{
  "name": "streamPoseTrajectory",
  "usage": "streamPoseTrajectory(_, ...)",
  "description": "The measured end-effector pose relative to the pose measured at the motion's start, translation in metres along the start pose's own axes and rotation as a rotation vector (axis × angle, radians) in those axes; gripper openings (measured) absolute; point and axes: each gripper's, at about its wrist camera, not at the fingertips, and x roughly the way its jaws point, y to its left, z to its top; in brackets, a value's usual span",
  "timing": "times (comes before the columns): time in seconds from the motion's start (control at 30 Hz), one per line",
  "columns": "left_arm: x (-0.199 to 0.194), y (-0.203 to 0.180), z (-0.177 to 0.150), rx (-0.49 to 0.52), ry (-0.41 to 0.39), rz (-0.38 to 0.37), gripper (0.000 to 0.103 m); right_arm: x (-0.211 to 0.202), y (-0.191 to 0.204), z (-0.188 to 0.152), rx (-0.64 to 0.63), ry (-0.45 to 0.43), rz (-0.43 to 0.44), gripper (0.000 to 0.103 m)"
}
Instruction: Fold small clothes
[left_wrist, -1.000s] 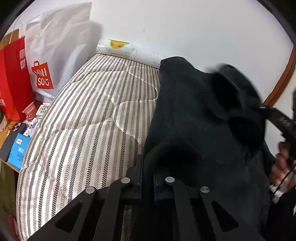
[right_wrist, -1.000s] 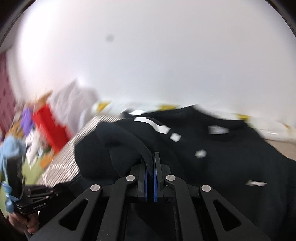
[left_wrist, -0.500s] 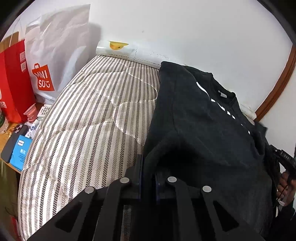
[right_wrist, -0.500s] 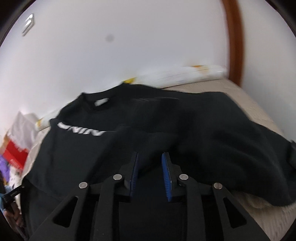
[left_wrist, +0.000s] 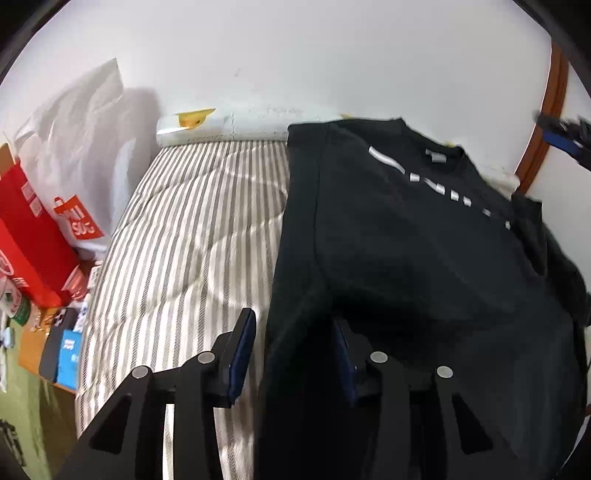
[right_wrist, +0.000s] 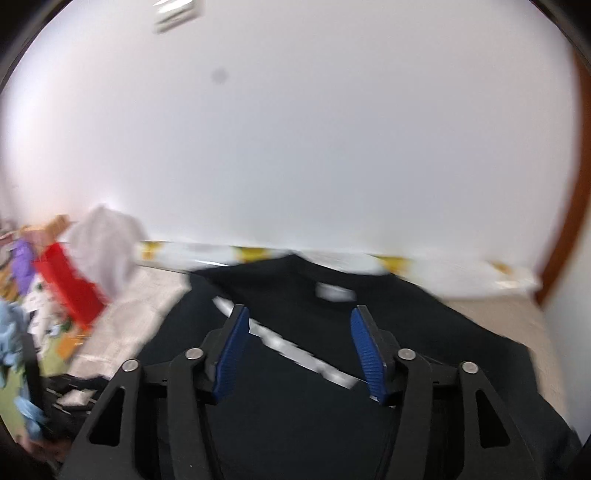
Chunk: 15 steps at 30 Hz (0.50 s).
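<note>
A black shirt (left_wrist: 406, 258) with white lettering lies spread on the striped mattress (left_wrist: 192, 236), collar toward the wall. My left gripper (left_wrist: 291, 354) hovers at the shirt's near left edge with its jaws opening. The hem hangs loosely between them, partly covering the right pad, and the left pad stands apart from the cloth. In the right wrist view, which is blurred, my right gripper (right_wrist: 300, 350) is raised above the shirt (right_wrist: 332, 413), its jaws opening with nothing between them. The same gripper's blue pads show as a blur high at the left wrist view's right edge.
A white shopping bag (left_wrist: 81, 158) and a red bag (left_wrist: 26, 236) stand left of the mattress. Beside them is a low wooden surface with a phone and a blue box (left_wrist: 59, 350). A white roll (left_wrist: 229, 118) lines the wall. A brown door frame (left_wrist: 543, 122) is at the right.
Both grippers were shut on the shirt and now stand open. The shirt has dropped flat onto the mattress, lettering up. The right gripper has lifted away from it.
</note>
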Motion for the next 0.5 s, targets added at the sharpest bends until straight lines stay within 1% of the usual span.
streamPoseTrajectory(0.03, 0.003, 0.002, -0.001, -0.010, -0.001, -0.014, 0.039, 0.015, 0.017, 0.005, -0.021, 0.009, 0.040, 0.059)
streamPoseTrajectory(0.1, 0.004, 0.003, -0.005, -0.012, -0.009, -0.032, 0.039, 0.049, 0.044, 0.009, -0.046, 0.051, 0.080, 0.059)
streamPoseTrajectory(0.17, 0.004, 0.007, -0.009, -0.004, -0.015, -0.046, 0.039, 0.077, 0.060, 0.009, -0.056, 0.087, 0.119, 0.059)
streamPoseTrajectory(0.2, 0.003, 0.009, -0.010, -0.008, -0.024, -0.060, 0.038, 0.098, 0.068, 0.008, -0.061, 0.113, 0.147, 0.059)
streamPoseTrajectory(0.3, 0.003, 0.016, -0.009, -0.065, -0.037, -0.116, 0.036, 0.136, 0.083, 0.005, -0.075, 0.150, 0.174, 0.059)
streamPoseTrajectory(0.37, 0.003, 0.013, -0.008, -0.061, -0.047, -0.113, 0.035, 0.166, 0.093, 0.005, -0.096, 0.186, 0.202, 0.059)
streamPoseTrajectory(0.47, 0.004, 0.009, -0.008, -0.055, -0.052, -0.099, 0.030, 0.206, 0.103, 0.003, -0.099, 0.243, 0.212, 0.059)
streamPoseTrajectory(0.5, 0.004, 0.009, -0.008, -0.058, -0.054, -0.101, 0.028, 0.223, 0.106, 0.002, -0.091, 0.270, 0.217, 0.056)
